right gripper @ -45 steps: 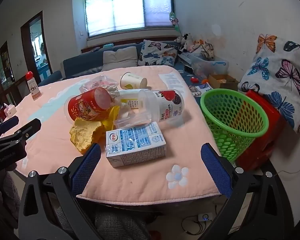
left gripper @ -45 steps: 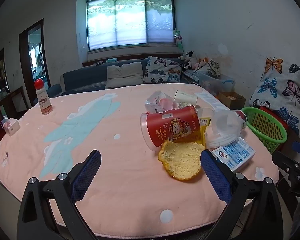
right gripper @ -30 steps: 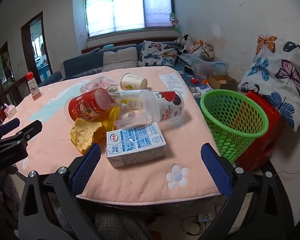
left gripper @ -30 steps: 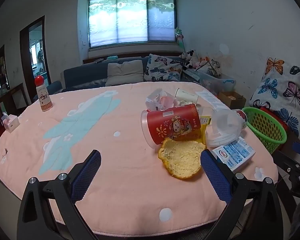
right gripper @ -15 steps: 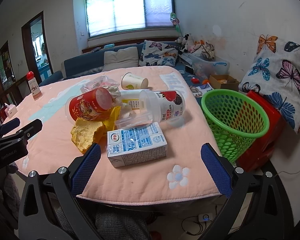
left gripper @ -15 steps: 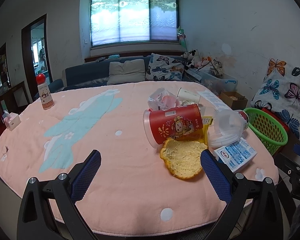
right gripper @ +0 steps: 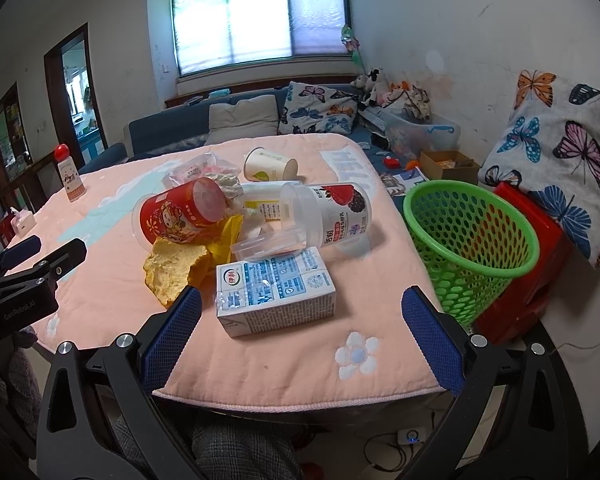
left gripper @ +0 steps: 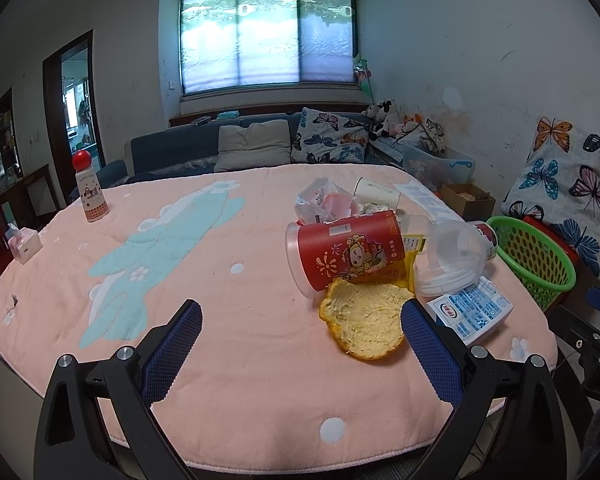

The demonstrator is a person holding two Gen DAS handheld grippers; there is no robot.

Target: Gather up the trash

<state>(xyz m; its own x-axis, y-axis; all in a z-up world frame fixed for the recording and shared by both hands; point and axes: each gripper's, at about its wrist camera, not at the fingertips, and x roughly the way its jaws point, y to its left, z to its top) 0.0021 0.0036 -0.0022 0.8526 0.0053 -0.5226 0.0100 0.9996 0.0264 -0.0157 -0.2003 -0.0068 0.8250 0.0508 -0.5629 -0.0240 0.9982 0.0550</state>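
Pink cloth is covering the table, where the left gripper is hovering with jaws spread wide and empty, the peel and red cup lying just ahead.

From the right wrist, the right gripper is gaping empty around the milk carton; the green basket is standing beside the table.

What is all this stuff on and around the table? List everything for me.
Red cup: 1, red, lying on table.
Clear cup: 1, berry label, lying mid-pile.
Paper cup: 1, white, lying behind the pile.
Carton: 1, white-blue, near edge.
Peel: 1, yellow, beside red cup.
Wrapper: 1, clear, behind red cup.
Basket: 1, green, right of table.
Bottle: 1, red cap, far left.
Tissue box: 1, pink, left edge.
Table: 1, pink cloth.
Left gripper: open, empty.
Right gripper: open, empty.
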